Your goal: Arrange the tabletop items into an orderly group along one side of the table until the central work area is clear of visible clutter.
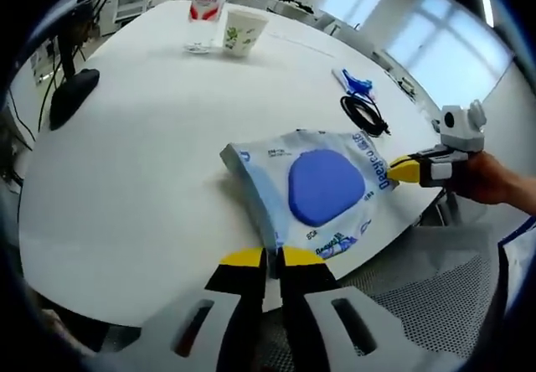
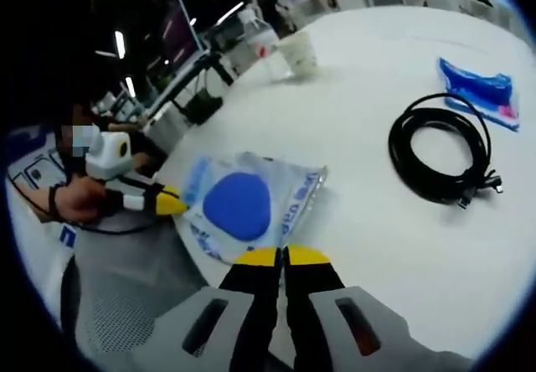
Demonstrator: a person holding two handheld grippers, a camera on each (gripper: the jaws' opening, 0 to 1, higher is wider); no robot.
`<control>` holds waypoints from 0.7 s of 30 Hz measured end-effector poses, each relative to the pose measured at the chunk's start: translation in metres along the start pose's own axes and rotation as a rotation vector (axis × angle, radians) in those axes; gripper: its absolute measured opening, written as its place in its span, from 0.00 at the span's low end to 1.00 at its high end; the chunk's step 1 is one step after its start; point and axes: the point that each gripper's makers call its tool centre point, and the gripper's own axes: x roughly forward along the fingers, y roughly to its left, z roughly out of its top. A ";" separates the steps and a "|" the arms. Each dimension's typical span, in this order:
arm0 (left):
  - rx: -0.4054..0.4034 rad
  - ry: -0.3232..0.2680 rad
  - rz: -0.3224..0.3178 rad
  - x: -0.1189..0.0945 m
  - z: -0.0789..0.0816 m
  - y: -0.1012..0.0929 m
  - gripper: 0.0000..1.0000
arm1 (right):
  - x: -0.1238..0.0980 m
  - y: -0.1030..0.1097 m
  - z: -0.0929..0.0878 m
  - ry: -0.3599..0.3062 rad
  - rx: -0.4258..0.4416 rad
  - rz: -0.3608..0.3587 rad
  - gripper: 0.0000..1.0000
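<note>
A pale plastic packet (image 1: 322, 188) with a big blue round print lies at the table's near edge, also seen as the packet (image 2: 239, 204) in the right gripper view. My left gripper (image 1: 273, 257) is shut on one rim of it. My right gripper (image 2: 282, 256) is shut on the opposite rim. Each shows in the other's view: the right gripper (image 1: 404, 169) comes in from the right, and the left gripper (image 2: 172, 204) from the left, held by a hand. The packet looks pulled flat between them.
A black coiled cable (image 2: 440, 158) and a small blue packet (image 2: 477, 87) lie beyond on the white table (image 1: 151, 162). A paper cup (image 1: 243, 30) and a water bottle (image 1: 207, 16) stand at the far end. A grey mesh chair (image 1: 435, 297) sits below the table edge.
</note>
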 end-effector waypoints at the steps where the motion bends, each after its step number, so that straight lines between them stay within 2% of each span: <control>1: 0.002 -0.005 -0.002 0.000 0.003 -0.001 0.02 | 0.000 0.000 0.001 -0.003 -0.002 0.001 0.00; 6: 0.016 -0.035 -0.011 0.002 0.025 -0.004 0.00 | -0.007 -0.005 0.018 -0.036 -0.012 0.002 0.00; 11: 0.041 -0.065 -0.015 0.010 0.056 -0.009 0.00 | -0.015 -0.014 0.038 -0.066 -0.029 -0.011 0.00; 15: 0.058 -0.076 -0.022 0.018 0.075 -0.014 0.00 | -0.022 -0.030 0.054 -0.091 -0.030 -0.028 0.00; 21: 0.081 -0.108 -0.036 0.035 0.115 -0.025 0.00 | -0.029 -0.057 0.080 -0.118 -0.033 -0.059 0.00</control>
